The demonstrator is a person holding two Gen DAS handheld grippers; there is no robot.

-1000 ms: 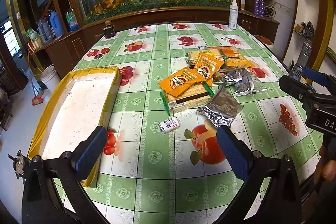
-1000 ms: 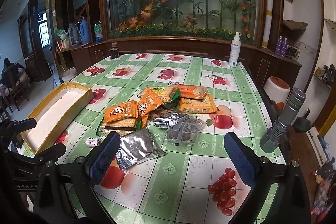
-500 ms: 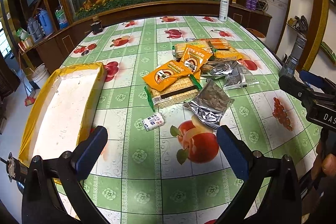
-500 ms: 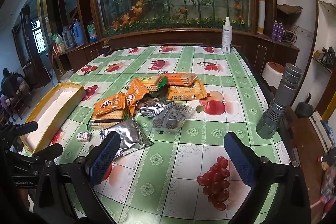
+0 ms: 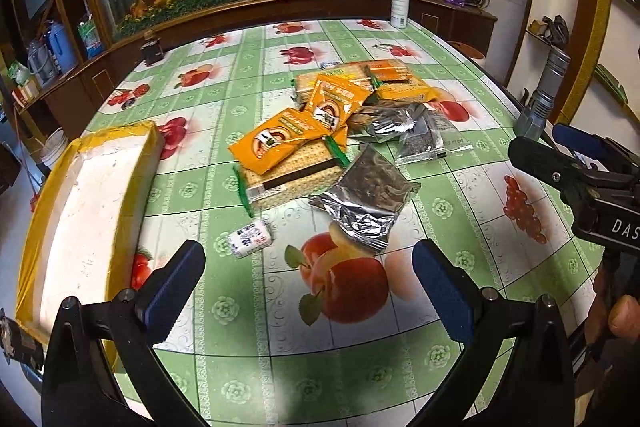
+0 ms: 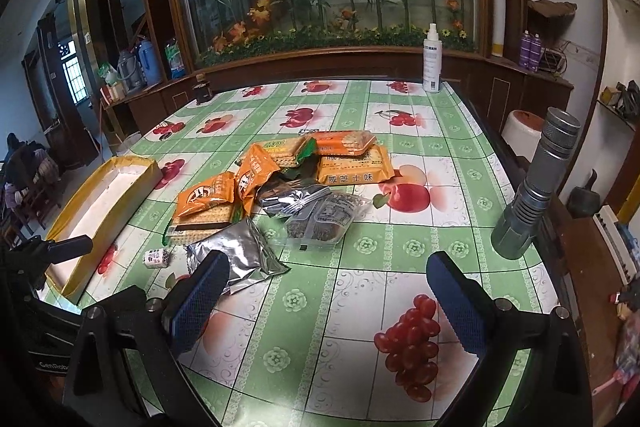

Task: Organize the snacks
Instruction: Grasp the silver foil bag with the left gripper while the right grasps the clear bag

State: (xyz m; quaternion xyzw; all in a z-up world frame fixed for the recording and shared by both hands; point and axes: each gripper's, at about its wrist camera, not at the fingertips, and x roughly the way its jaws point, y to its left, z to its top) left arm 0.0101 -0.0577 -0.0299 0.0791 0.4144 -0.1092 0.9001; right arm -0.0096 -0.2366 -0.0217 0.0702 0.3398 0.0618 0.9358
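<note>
A heap of snacks lies mid-table: orange packets point(image 5: 280, 141) point(image 6: 206, 195), cracker packs point(image 5: 292, 179) point(image 6: 352, 167), a silver foil pouch point(image 5: 366, 201) point(image 6: 236, 255), a clear bag of dark snacks point(image 5: 426, 139) point(image 6: 324, 219) and a small white roll point(image 5: 250, 239) point(image 6: 156, 258). A white tray with a yellow rim point(image 5: 132, 171) point(image 6: 136, 179) sits at the left. My left gripper point(image 5: 308, 283) hovers open over the near table, short of the roll and pouch. My right gripper point(image 6: 326, 307) is open too, nothing between its fingers, just behind the foil pouch.
The table wears a green fruit-print cloth point(image 5: 348, 287) point(image 6: 408, 339). A white spray bottle point(image 5: 400, 3) point(image 6: 432, 61) stands at the far edge, a metal flashlight point(image 6: 536, 187) point(image 5: 540, 95) at the right edge. Wooden cabinets and a planted display lie beyond.
Both grippers have come forward and lower toward the snack heap, which looks larger now. Both stay open; no snack has moved.
</note>
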